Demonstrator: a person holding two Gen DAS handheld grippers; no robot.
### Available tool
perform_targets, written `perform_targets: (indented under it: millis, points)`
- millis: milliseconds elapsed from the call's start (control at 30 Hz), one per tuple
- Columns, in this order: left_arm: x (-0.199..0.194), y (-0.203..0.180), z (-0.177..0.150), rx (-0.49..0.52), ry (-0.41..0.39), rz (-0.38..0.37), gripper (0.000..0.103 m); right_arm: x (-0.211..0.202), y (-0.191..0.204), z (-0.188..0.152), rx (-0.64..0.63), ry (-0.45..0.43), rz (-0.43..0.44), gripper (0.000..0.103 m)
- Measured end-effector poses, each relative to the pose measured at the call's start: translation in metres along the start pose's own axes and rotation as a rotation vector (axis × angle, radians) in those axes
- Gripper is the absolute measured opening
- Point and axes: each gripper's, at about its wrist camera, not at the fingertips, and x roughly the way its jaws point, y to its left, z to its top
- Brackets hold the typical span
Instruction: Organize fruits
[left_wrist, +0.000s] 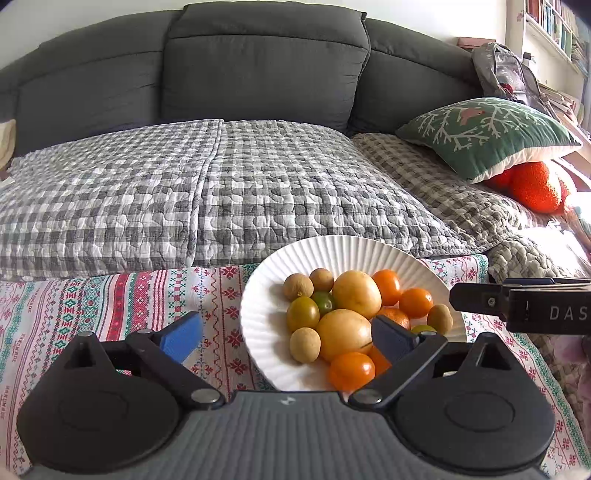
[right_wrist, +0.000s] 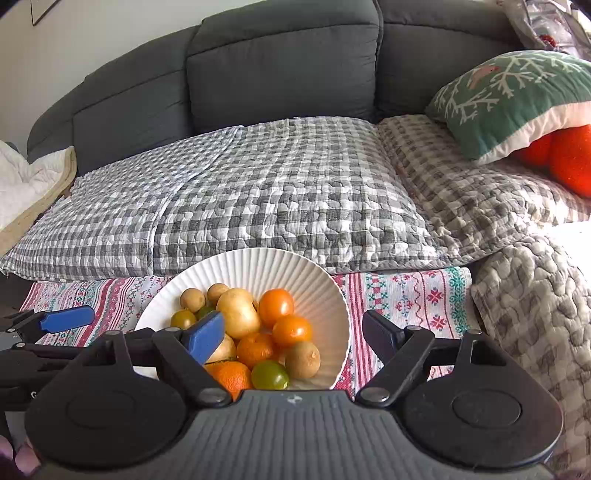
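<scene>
A white ribbed plate (left_wrist: 295, 258) holds several fruits: yellow ones (left_wrist: 356, 293), orange ones (left_wrist: 415, 302), green ones (left_wrist: 303, 314) and small brown ones (left_wrist: 304, 345). It sits on a patterned cloth (left_wrist: 110, 299). My left gripper (left_wrist: 291, 338) is open and empty, its jaws astride the plate's near left part. The plate (right_wrist: 295, 269) also shows in the right wrist view, with orange fruit (right_wrist: 291, 328) and a green one (right_wrist: 269, 374). My right gripper (right_wrist: 291, 336) is open and empty over the plate's near right part. The left gripper's blue finger (right_wrist: 66, 318) shows at the left.
A grey sofa (left_wrist: 258, 74) with a checked quilt (left_wrist: 221, 192) lies behind the cloth. A green cushion (left_wrist: 487, 133) and an orange plush thing (left_wrist: 535, 188) are at the right. The right gripper's black body (left_wrist: 524, 302) reaches in from the right edge.
</scene>
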Motion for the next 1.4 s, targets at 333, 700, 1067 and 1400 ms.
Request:
perform_targets:
  millis: [333, 700, 1067, 1400]
  points:
    - [-0.053, -0.023, -0.050, 0.053, 0.084, 0.091, 0.098, -0.053, 0.021, -0.053, -0.016, 0.018, -0.069, 0.088]
    - [-0.100, -0.024, -0.092, -0.068, 0.201, 0.146, 0.098, -0.105, 0.036, -0.086, -0.029, 0.004, -0.131, 0.096]
    - [-0.124, -0.021, -0.111, -0.124, 0.181, 0.224, 0.098, -0.119, 0.040, -0.114, -0.034, 0.022, -0.188, 0.099]
    - [-0.125, -0.029, -0.109, -0.078, 0.155, 0.234, 0.098, -0.114, 0.043, -0.116, -0.030, 0.025, -0.202, 0.102]
